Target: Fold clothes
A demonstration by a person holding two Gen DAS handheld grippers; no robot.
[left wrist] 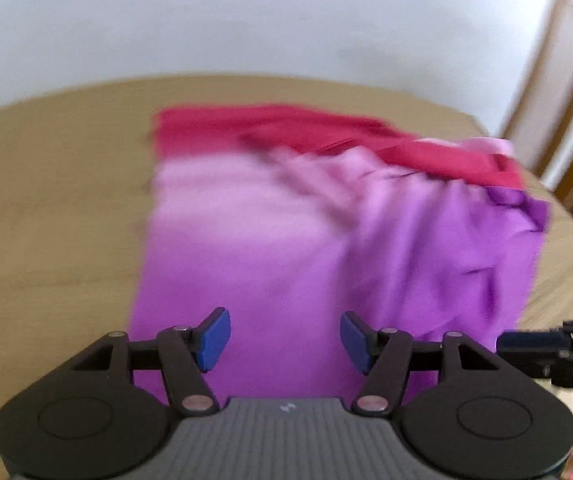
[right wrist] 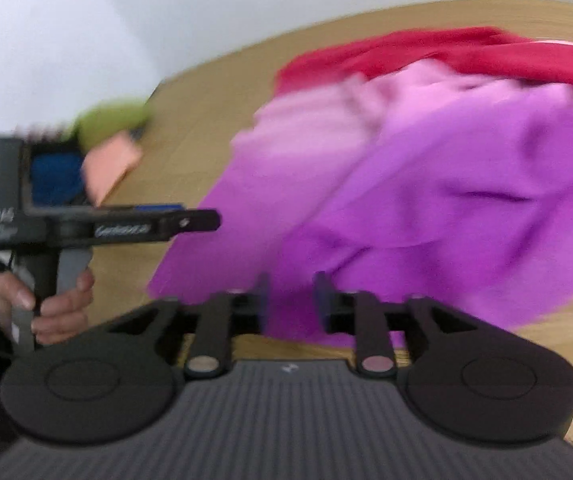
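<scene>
text: none legible | left hand-held gripper (right wrist: pixel 202 220) print: blurred

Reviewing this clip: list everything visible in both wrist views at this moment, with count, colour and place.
garment: one, purple shading to pink and red, spread on the table, rumpled on its right side
table: one, light wood, under the garment
wall: white, behind the table
wooden frame: light brown, far right of left view
blurred items: green, peach and blue, at table's far left edge
left gripper: black, blue pads, open over the garment
right gripper: black, open, nothing gripped
hand: one, holding the left gripper's handle
</scene>
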